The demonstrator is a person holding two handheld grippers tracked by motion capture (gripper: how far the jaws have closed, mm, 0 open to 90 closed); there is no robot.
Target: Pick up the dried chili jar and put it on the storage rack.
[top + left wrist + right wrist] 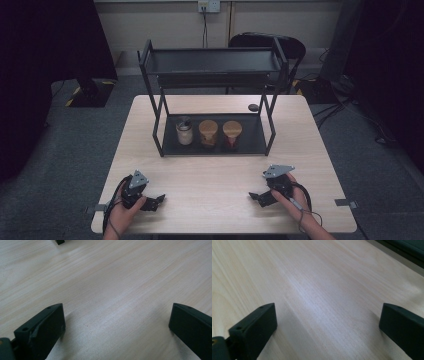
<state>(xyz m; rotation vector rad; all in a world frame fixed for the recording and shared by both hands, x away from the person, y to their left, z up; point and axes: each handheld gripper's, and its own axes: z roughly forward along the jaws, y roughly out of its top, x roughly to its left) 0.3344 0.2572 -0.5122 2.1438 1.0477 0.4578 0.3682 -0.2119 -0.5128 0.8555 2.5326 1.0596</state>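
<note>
Jars wait on the rack's lower shelf — both grippers, left and right, rest wide and empty on the table; approach level, clearing the frame.

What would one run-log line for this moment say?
left gripper: open, on table | right gripper: open, on table | jars: three, lower shelf

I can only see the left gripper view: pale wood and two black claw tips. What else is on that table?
Observer: A black metal two-tier rack stands at the far side.
Operator: Anything on it?
Observer: Three jars on its lower shelf: a white jar with a silvery lid and two wooden-lidded jars.
Operator: And the other claw?
Observer: The right claw rests open near the table's front edge, holding nothing.
</note>
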